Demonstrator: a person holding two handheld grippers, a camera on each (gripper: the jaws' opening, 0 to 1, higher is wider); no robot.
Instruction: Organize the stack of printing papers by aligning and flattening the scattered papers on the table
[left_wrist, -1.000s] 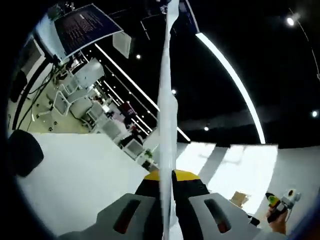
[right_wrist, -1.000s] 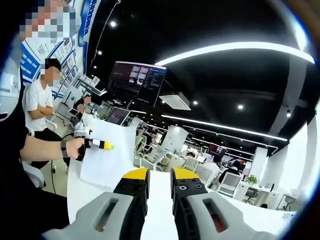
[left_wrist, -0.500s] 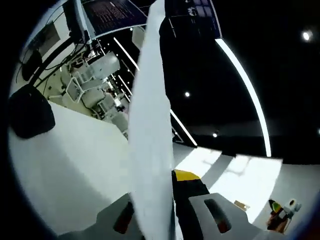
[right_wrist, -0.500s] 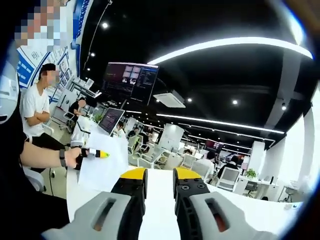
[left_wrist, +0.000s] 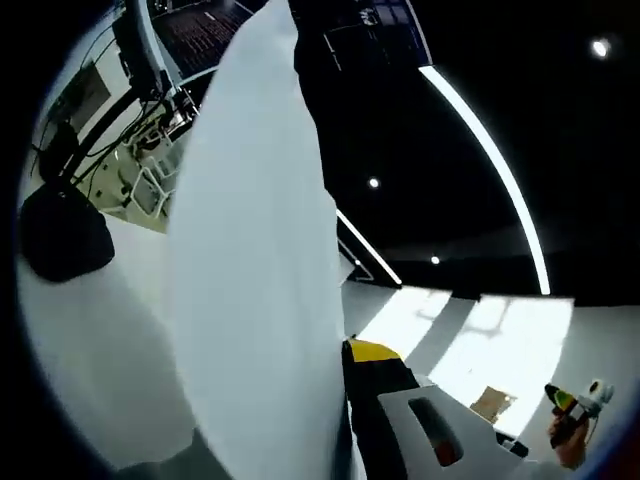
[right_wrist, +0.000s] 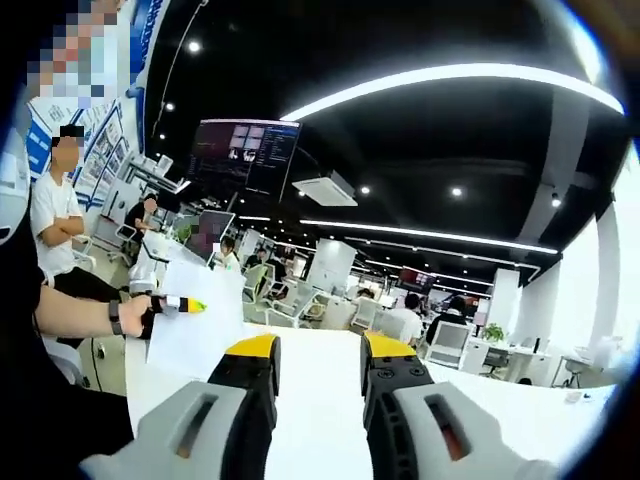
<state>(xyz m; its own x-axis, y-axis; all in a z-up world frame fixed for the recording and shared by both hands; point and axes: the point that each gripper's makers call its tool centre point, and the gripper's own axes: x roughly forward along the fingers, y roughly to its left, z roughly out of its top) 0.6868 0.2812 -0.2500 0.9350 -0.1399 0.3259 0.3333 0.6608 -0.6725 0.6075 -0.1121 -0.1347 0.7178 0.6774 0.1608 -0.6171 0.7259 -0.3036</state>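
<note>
A white sheet of printing paper (left_wrist: 255, 250) stands up from my left gripper (left_wrist: 335, 355), which is shut on its lower edge. The sheet covers the left jaw, and the yellow tip of the right jaw (left_wrist: 372, 352) shows beside it. In the right gripper view the same paper (right_wrist: 190, 330) hangs over the left end of the white table (right_wrist: 500, 420), held by the left gripper (right_wrist: 180, 304) in a person's hand. My right gripper (right_wrist: 318, 350) is open above the table with nothing between its jaws. It also shows small at the lower right as the right gripper (left_wrist: 575, 405).
A black rounded object (left_wrist: 65, 240) sits at the table's left edge. A small cardboard box (left_wrist: 490, 403) stands far off on the table. Office chairs (right_wrist: 295, 300), desks and a hanging screen (right_wrist: 240, 155) lie beyond the table, with a person standing (right_wrist: 55, 215) at the left.
The paper in my left gripper has turned broadside to its camera and now covers the left jaw. My right gripper's jaws have spread wider apart.
</note>
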